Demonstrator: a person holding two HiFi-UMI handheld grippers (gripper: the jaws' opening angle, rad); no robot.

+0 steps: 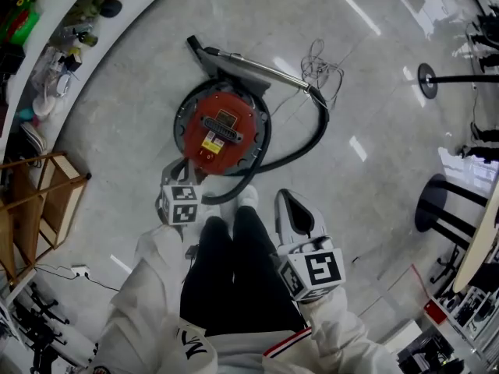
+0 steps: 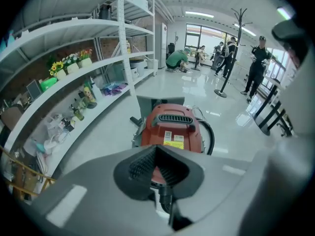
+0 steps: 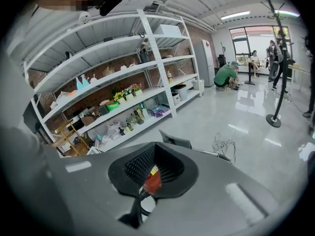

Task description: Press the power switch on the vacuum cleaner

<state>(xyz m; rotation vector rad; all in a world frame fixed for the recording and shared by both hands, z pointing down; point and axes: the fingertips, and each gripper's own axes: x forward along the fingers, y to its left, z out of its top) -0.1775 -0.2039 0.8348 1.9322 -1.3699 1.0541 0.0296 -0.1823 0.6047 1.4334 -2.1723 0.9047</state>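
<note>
Apparently vacuum cleaner (image 1: 222,131) lengthwise toward person (image 1: 234,275).

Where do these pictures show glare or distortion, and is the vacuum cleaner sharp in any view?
Head view: ceiling lights glare as white streaks on the glossy floor; the vacuum cleaner is sharp. Left gripper view: the wide-angle lens bows the shelves, vacuum cleaner clear. Right gripper view: same bowing, dark vignette at the corners.
</note>
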